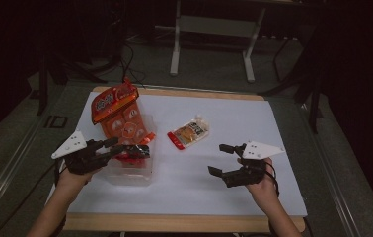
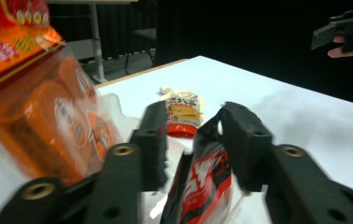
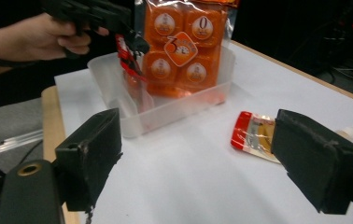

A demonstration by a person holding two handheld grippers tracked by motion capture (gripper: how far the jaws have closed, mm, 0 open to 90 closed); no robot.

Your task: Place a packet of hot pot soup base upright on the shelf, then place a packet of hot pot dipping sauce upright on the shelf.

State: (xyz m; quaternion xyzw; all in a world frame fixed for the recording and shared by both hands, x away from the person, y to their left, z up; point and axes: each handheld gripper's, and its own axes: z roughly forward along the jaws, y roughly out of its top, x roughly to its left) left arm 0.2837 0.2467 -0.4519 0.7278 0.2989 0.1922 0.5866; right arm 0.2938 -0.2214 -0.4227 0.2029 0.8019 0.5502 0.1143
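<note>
A clear plastic tub sits at the table's left, with a tall orange snack pack standing in it. My left gripper hovers over the tub's near part. A red, black and white packet stands upright between its jaws, which are apart; it leans by one jaw with a gap at the other. A small orange pouch with a red end lies flat mid-table. My right gripper is held open above the bare sheet, right of the pouch, with nothing between its jaws. The right gripper view shows the tub, the orange pack and the pouch.
A white sheet covers the wooden tabletop. Beyond the far edge stand the legs of a white frame on a dark floor. A cable trails from the left hand off the table's left side.
</note>
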